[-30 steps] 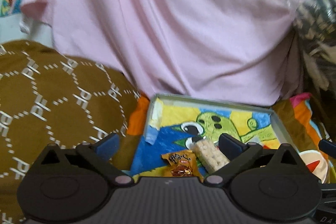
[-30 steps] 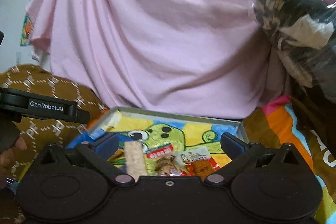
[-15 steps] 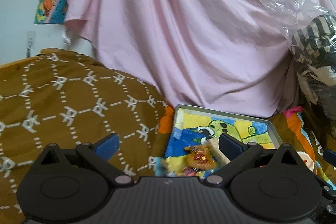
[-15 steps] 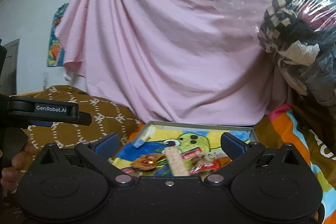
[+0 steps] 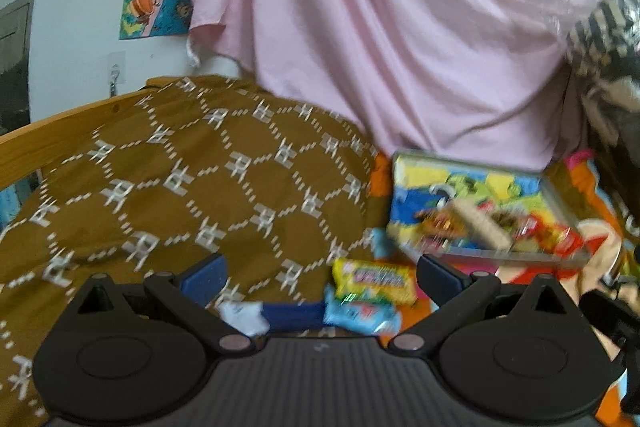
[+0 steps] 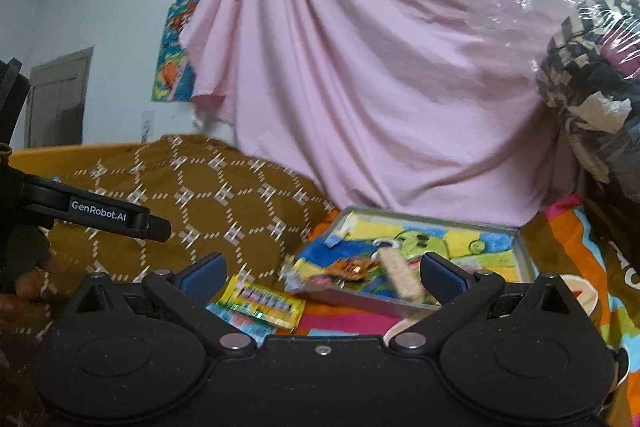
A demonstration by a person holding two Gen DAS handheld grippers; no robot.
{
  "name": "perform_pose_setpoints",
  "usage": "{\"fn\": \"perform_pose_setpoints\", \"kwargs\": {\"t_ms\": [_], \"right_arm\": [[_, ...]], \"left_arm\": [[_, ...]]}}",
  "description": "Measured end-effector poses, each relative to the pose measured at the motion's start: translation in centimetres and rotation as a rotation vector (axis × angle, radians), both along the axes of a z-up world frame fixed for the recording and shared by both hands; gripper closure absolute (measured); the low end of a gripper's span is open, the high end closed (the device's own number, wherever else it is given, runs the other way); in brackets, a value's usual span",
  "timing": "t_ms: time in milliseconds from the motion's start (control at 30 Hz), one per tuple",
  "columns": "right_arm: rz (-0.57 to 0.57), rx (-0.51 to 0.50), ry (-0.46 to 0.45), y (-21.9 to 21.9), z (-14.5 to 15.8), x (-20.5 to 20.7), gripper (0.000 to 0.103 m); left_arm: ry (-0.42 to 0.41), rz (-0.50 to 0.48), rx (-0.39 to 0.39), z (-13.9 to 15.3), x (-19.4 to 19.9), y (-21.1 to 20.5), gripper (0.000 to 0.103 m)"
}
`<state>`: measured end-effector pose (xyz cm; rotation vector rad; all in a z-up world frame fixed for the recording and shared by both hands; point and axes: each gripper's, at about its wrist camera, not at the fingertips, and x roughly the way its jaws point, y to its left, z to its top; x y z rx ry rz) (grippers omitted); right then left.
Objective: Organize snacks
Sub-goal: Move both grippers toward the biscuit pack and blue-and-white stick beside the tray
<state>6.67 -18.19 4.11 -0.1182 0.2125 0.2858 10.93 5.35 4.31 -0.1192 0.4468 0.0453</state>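
A shallow metal tray (image 5: pixel 558 193) with a colourful cartoon lining lies on the bed and holds several wrapped snacks, among them a pale cereal bar (image 5: pixel 478 223) and an orange packet (image 5: pixel 438 223). In front of it lie a yellow packet (image 5: pixel 376 279), a light blue packet (image 5: pixel 360 315) and a dark blue bar (image 5: pixel 294 313). My left gripper (image 5: pixel 320 277) hangs open above these loose snacks, holding nothing. In the right wrist view the tray (image 6: pixel 524 247), the cereal bar (image 6: pixel 400 275) and the yellow packet (image 6: pixel 264 301) show again. My right gripper (image 6: pixel 322 277) is open and empty.
A brown patterned blanket (image 5: pixel 180 179) covers the bed at left, with a wooden frame (image 5: pixel 48 131) behind. A pink sheet (image 5: pixel 400 27) hangs at the back. A plastic-wrapped bundle (image 6: pixel 592 75) bulges at right. An orange patterned cloth (image 6: pixel 568 235) lies under the tray. A hand (image 6: pixel 24 283) holds the left gripper.
Both grippers have pulled back from the tray and swung left, so loose snacks in front of it have come into view. The jaws stayed open.
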Motion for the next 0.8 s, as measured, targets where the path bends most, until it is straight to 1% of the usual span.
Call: {"fn": "perform_pose_setpoints", "kwargs": {"t_ms": [167,367,467,800], "right_arm": [[0.008,-0.040,0.032,0.9,-1.6,-1.1,0.001],[-0.001,-0.052,0.115,1.2,-3.6,-1.4,0.001],[-0.009,-0.047,0.145,1.3,-4.4,-1.1,0.001],[-0.008,-0.041,0.188,1.9,-5.5,-0.3,0.001]], "left_arm": [[0.057,0.013,0.037,-1.7,-1.3,0.7,0.000],[0.153,0.006,0.063,-4.0,-1.4,1.2,0.000],[0.187,-0.004,0.075,-4.7,-1.2,1.1,0.000],[0.194,-0.040,0.110,-5.5,-1.0,0.4,0.000]]}}
